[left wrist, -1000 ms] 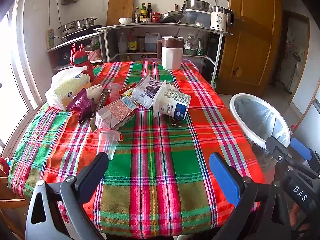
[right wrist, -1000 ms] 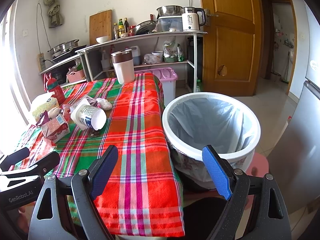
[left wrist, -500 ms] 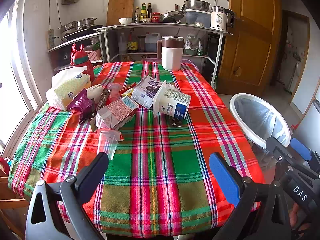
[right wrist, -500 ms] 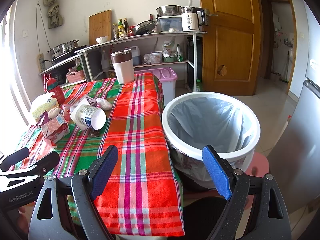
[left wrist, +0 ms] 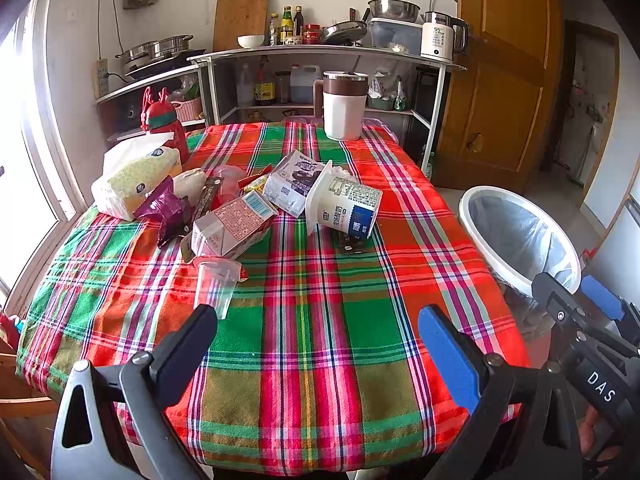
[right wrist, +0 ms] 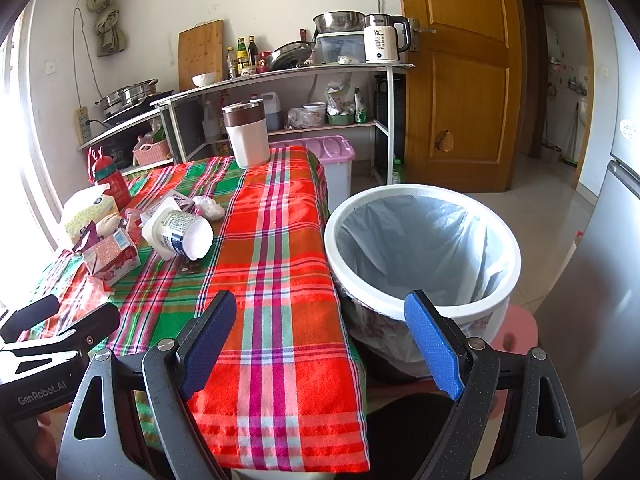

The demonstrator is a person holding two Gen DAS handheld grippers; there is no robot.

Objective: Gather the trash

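Observation:
Trash lies in a heap on the plaid tablecloth [left wrist: 312, 320]: a tipped white yogurt tub [left wrist: 344, 205] [right wrist: 178, 232], a pink carton [left wrist: 232, 226] [right wrist: 114, 256], a clear plastic cup [left wrist: 216, 286], a purple wrapper [left wrist: 166, 208] and a white pouch [left wrist: 292, 182]. A white bin with a grey liner [left wrist: 520, 236] [right wrist: 420, 248] stands beside the table on the right. My left gripper [left wrist: 318, 344] hangs open above the near table edge, holding nothing. My right gripper [right wrist: 320, 336] is open and empty, between the table's corner and the bin.
A tissue pack [left wrist: 132, 178], a red bottle [left wrist: 164, 124] and a white-and-brown jug [left wrist: 345, 106] stand on the table. Kitchen shelves [left wrist: 320, 56] run along the far wall. A wooden door [right wrist: 460, 72] and a fridge [right wrist: 608, 264] are to the right.

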